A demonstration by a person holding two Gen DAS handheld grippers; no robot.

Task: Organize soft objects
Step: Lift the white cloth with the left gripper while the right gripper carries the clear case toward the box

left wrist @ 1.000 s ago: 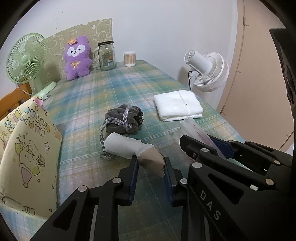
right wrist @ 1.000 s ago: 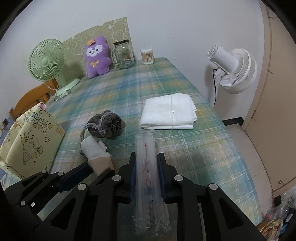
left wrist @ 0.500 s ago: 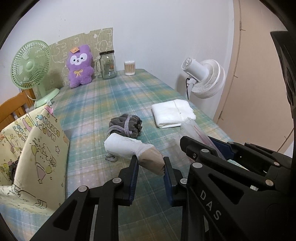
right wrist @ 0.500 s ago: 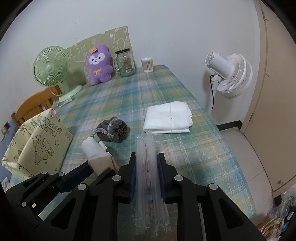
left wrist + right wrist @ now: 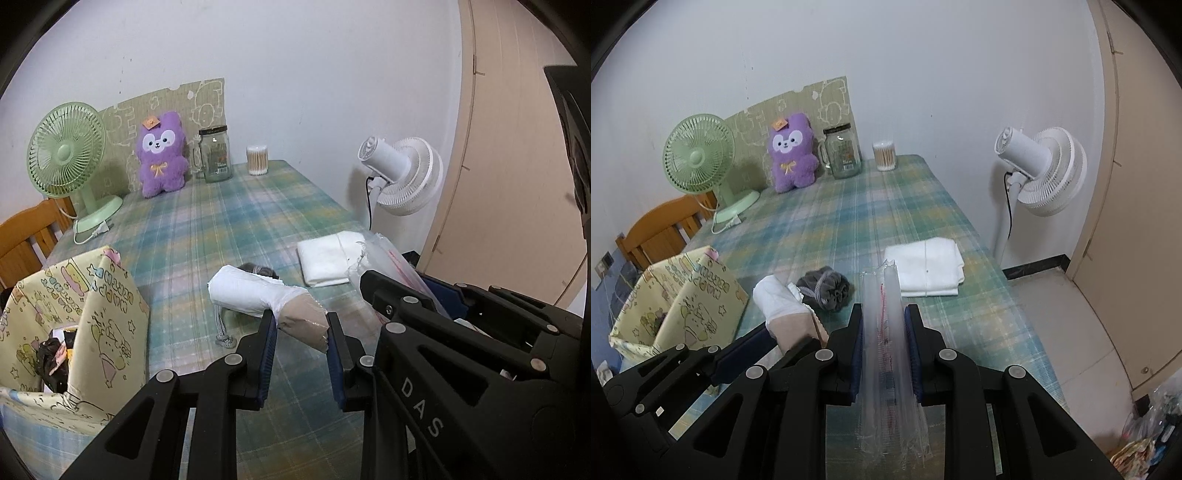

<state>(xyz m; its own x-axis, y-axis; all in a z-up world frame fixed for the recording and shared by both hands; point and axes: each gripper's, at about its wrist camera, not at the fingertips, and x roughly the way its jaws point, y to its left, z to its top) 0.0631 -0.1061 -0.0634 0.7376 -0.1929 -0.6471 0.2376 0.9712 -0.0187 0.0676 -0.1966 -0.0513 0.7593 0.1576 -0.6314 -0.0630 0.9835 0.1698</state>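
Observation:
My left gripper (image 5: 300,325) is shut on the tan end of a wrapped white-and-tan roll (image 5: 255,295), held above the plaid table. The same roll (image 5: 783,306) shows at lower left in the right wrist view. My right gripper (image 5: 884,325) is shut on a clear plastic zip bag (image 5: 886,332), which stands folded between the pads; its top edge (image 5: 380,251) pokes up in the left wrist view. A grey drawstring pouch (image 5: 827,286) lies on the table below, mostly hidden behind the roll in the left wrist view. A folded white cloth (image 5: 925,271) lies to the right.
A yellow cartoon-print fabric bin (image 5: 74,317) stands open at the table's left, with dark items inside. At the far end are a purple plush (image 5: 160,155), glass jar (image 5: 215,153), cotton-swab tub (image 5: 257,160) and green fan (image 5: 70,155). A white floor fan (image 5: 1041,170) stands right.
Both grippers have risen with their loads; the table and its objects look lower and farther, and the bin's inside has come into view. The grips are unchanged.

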